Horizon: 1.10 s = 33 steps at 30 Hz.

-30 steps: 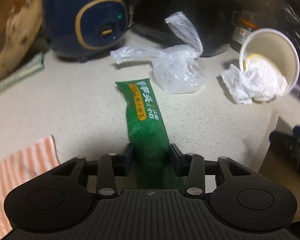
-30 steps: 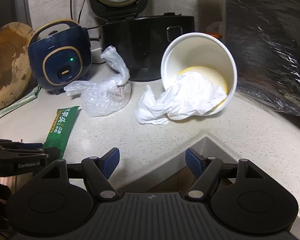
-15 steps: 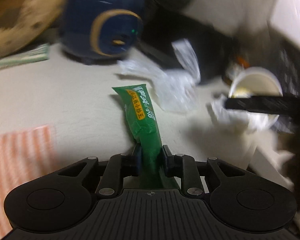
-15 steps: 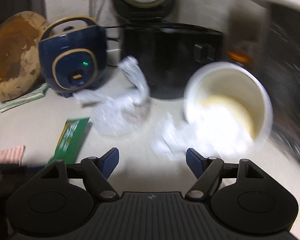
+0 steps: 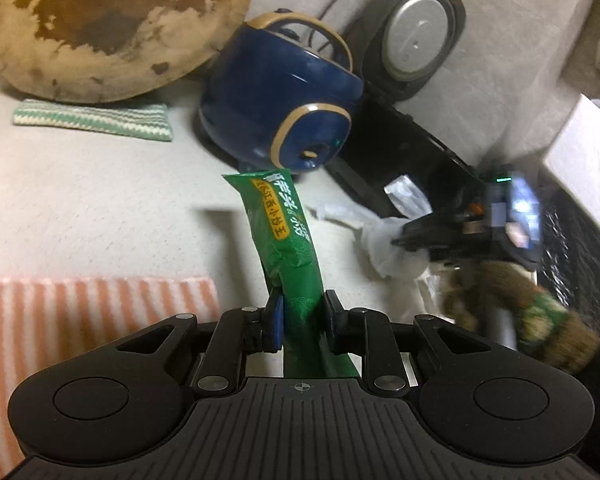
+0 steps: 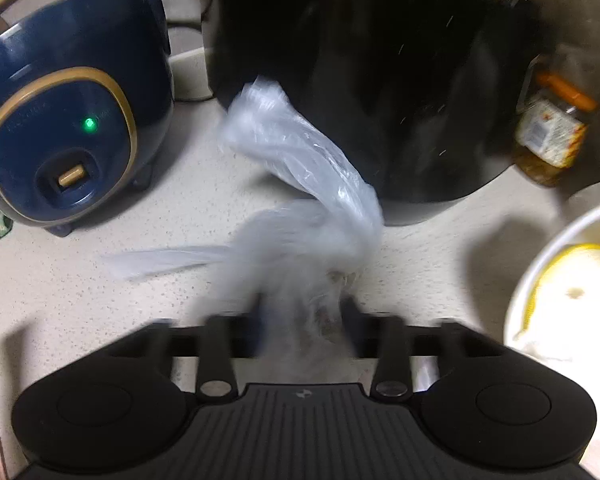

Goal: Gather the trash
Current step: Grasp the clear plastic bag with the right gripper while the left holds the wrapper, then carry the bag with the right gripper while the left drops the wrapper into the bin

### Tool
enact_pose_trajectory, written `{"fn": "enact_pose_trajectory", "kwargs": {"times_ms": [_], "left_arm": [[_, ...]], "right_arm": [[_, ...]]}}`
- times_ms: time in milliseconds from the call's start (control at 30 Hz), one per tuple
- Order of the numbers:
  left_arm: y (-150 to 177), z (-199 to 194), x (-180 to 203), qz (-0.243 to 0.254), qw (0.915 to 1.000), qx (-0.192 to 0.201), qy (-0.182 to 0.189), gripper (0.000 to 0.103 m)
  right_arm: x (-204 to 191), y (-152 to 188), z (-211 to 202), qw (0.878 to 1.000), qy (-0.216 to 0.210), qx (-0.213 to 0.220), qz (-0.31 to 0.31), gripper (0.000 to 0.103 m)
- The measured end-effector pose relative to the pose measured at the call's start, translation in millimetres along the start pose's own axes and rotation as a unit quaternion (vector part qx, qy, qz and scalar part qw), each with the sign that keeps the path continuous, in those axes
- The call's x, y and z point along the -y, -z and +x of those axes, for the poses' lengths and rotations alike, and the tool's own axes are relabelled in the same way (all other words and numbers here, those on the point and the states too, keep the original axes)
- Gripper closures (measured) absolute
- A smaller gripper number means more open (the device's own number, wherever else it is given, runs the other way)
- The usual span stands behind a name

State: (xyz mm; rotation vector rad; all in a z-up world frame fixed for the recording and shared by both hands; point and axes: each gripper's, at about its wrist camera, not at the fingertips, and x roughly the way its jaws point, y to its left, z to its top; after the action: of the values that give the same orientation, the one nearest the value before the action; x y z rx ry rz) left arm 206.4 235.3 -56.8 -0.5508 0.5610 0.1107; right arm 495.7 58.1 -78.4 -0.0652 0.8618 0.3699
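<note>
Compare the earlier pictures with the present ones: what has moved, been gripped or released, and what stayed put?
The left gripper lifted the green wrapper off the counter. The right gripper, previously open, reached the clear plastic bag and closed around it. The blue cooker and paper cup stayed.

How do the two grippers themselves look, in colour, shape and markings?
Both are matte black. The left gripper has a ribbed centre plate with a small crosshair mark, two round side discs, linkage bars with silver rivets, and blue pads on its fingers. The right gripper has the same build, though its fingers are blurred.
</note>
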Motion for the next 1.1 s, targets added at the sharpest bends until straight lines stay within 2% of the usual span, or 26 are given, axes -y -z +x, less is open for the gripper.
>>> {"fn": "enact_pose_trajectory", "kwargs": {"times_ms": [167,267,367,567,733,800,900,967,1033,1100], "left_arm": [[-4,19,5,0.046,0.9968,-0.040,0.053,0.079],[-1,31,18,0.074,0.9903,-0.071,0.094,0.079],[8,37,35,0.093,0.9811,-0.098,0.139,0.079],[30,45,76,0.132,0.9600,-0.139,0.204,0.079],[61,48,128,0.187,0.9333,-0.181,0.248,0.079],[77,52,145,0.205,0.9240,-0.199,0.254,0.079],[109,57,169,0.227,0.9097,-0.246,0.245,0.079],[131,62,181,0.245,0.8964,-0.282,0.239,0.079],[154,70,188,0.265,0.8848,-0.311,0.223,0.079],[176,79,191,0.267,0.8766,-0.345,0.204,0.079]], "right_arm": [[13,29,-96,0.994,-0.071,0.061,0.059,0.093],[27,56,-150,0.988,-0.084,0.095,0.093,0.093],[46,90,-191,0.984,-0.062,0.112,0.122,0.093],[84,164,-229,0.973,0.038,0.109,0.198,0.093],[111,223,-245,0.959,0.083,0.098,0.254,0.093],[119,241,-251,0.955,0.099,0.098,0.260,0.093],[133,264,-263,0.952,0.113,0.099,0.268,0.093],[144,279,-269,0.947,0.117,0.100,0.282,0.093],[158,296,-272,0.942,0.116,0.103,0.297,0.093],[172,312,-272,0.938,0.118,0.099,0.310,0.093]]}}
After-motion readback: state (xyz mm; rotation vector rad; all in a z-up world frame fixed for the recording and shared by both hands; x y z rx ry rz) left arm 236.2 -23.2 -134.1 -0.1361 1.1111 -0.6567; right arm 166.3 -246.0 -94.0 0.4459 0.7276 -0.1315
